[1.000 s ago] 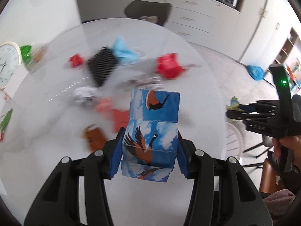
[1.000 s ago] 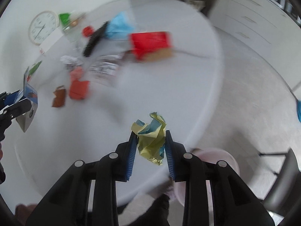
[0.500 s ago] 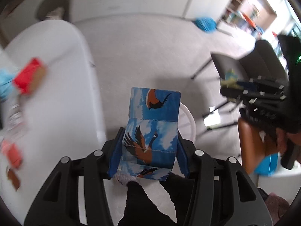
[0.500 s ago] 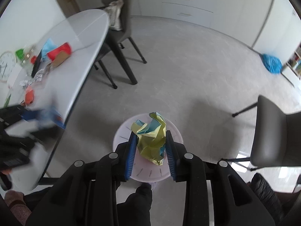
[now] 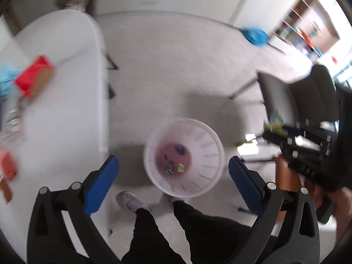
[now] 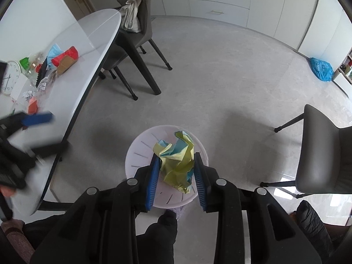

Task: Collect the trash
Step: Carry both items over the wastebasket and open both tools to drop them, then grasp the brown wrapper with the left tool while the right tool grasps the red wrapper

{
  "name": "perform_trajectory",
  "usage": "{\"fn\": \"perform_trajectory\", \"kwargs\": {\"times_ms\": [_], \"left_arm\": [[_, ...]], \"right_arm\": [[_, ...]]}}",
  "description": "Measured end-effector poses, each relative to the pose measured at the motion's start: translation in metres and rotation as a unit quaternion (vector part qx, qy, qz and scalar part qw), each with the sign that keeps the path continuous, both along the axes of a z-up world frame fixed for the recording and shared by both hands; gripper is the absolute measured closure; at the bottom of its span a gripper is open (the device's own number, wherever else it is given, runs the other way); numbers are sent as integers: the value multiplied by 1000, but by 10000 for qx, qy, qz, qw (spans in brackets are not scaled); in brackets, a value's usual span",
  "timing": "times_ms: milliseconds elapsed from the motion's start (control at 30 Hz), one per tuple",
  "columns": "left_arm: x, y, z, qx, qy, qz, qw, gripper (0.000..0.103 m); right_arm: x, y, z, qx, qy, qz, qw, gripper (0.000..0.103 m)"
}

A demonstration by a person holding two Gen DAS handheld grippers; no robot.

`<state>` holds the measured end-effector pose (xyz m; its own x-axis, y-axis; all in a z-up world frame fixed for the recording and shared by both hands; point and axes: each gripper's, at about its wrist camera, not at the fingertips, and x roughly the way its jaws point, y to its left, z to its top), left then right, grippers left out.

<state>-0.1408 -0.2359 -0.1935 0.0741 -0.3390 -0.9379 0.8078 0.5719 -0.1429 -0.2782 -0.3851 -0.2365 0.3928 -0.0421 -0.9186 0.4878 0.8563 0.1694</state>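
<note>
A white round trash bin (image 5: 206, 140) stands on the floor by the table, with small bits of trash at its bottom (image 5: 173, 165). My left gripper (image 5: 173, 165) is open and empty above the bin. My right gripper (image 6: 176, 165) is shut on a crumpled yellow and light-blue paper (image 6: 176, 154) and holds it over the same bin (image 6: 138, 154). The left gripper shows blurred at the left of the right wrist view (image 6: 37, 118).
A white oval table (image 6: 92, 33) at the left carries several trash pieces: a red packet (image 6: 65, 57), blue paper (image 6: 54, 51), a clock (image 6: 10, 77). Dark chairs (image 6: 136, 28) (image 6: 323, 151) stand around. A blue bag (image 6: 321, 68) lies on the floor. My legs are below.
My left gripper opened and the blue bird-print carton left its jaws; it swung over the bin. My right gripper stayed over the bin with the crumpled paper.
</note>
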Motion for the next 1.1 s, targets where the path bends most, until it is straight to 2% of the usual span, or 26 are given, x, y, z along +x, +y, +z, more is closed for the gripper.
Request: {"fn": "perform_trajectory", "kwargs": {"times_ms": [167, 233, 400, 500, 667, 900, 1100], "left_arm": [[27, 31, 34, -31, -469, 612, 9970, 8], [39, 46, 45, -15, -605, 807, 9949, 8], [56, 80, 57, -45, -662, 1224, 9903, 8], [63, 99, 56, -91, -591, 1489, 9870, 8], [71, 118, 54, -102, -614, 1720, 9831, 8], [83, 140, 54, -85, -716, 1951, 9781, 8], [99, 175, 52, -105, -757, 2400, 9678, 8]], "right_arm": [[9, 13, -7, 92, -2, 219, 9997, 71], [13, 19, -12, 120, 30, 312, 9994, 63], [19, 33, -14, 13, 61, 275, 9996, 20], [19, 32, -4, -99, -75, 74, 9999, 5], [25, 26, 11, -197, -194, -119, 9995, 3], [40, 38, 24, -343, -259, 16, 9991, 3], [59, 56, 32, -376, -301, 231, 9986, 3]]}}
